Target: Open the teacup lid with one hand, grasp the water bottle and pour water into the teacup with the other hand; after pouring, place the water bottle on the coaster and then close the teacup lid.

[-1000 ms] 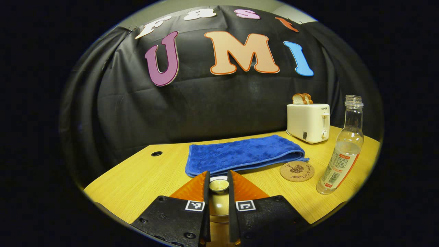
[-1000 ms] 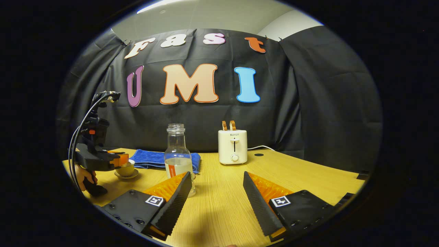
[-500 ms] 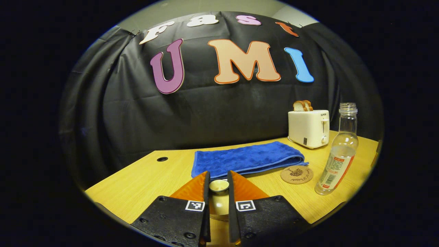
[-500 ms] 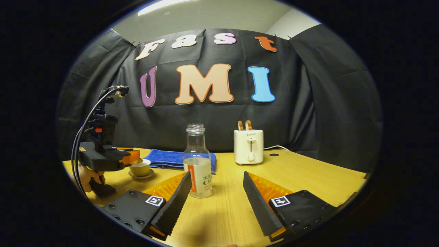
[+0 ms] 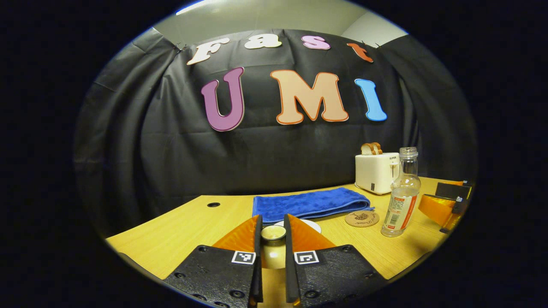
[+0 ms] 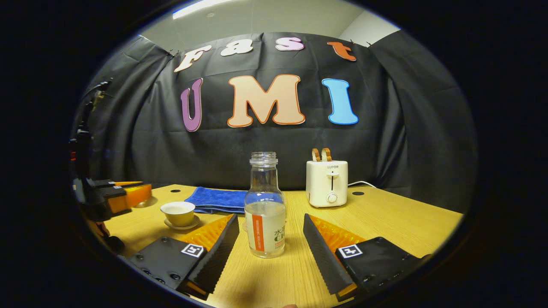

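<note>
A wooden table (image 6: 385,222) stands before a black cloth wall. In the left gripper view, the left gripper (image 5: 272,233) pinches the knob of the teacup lid (image 5: 273,232) between both fingers, holding it up off the cup. In the right gripper view that gripper (image 6: 128,194) shows at the far left, raised above and to the left of the uncovered teacup (image 6: 177,213), which sits on its saucer (image 6: 182,225) on the table.

The right gripper (image 6: 269,233) is spread wide, its two fingers on either side of the water bottle (image 6: 264,205) without touching it. The bottle stands upright on the table, uncapped and partly filled. In the left gripper view the round coaster (image 5: 362,218) lies just left of the bottle, with nothing on it. Behind the cup a folded blue towel (image 6: 216,199) lies flat, and farther back stands a white toaster (image 6: 327,183) with bread slices in its slots.
</note>
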`<state>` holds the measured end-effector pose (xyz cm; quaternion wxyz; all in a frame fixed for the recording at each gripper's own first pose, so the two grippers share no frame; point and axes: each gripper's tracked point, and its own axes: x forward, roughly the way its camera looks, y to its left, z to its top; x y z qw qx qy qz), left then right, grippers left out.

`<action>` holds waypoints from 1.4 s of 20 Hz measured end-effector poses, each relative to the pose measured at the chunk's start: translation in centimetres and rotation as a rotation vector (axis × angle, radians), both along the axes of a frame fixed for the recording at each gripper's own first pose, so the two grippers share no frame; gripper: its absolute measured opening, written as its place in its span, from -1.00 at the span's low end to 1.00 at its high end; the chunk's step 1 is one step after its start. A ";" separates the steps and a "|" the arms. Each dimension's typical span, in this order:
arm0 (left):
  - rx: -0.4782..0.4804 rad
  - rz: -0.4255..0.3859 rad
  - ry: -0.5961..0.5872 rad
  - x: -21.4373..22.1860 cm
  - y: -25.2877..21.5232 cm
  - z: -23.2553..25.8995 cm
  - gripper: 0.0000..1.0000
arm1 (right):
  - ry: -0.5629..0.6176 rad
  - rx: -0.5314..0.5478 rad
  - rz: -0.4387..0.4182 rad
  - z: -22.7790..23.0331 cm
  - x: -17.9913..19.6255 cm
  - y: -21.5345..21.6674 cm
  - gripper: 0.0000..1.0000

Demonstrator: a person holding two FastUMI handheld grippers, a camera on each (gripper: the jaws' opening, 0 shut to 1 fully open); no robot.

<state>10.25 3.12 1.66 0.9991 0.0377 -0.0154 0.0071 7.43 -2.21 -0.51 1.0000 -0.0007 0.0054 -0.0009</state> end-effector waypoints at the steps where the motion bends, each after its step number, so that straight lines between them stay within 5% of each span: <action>1: 0.016 -0.001 -0.002 -0.3 0.1 0.3 -0.64 | 0.004 0.000 -0.001 -0.1 0.4 0.1 0.86; 16: 0.041 -0.048 -0.043 -5.6 1.8 0.7 -0.65 | 0.007 -0.001 -0.012 -0.3 6.5 1.1 0.94; 28: -0.013 -0.045 0.006 -5.3 3.4 -1.4 -0.64 | 0.009 -0.073 0.041 -0.3 8.0 3.6 0.51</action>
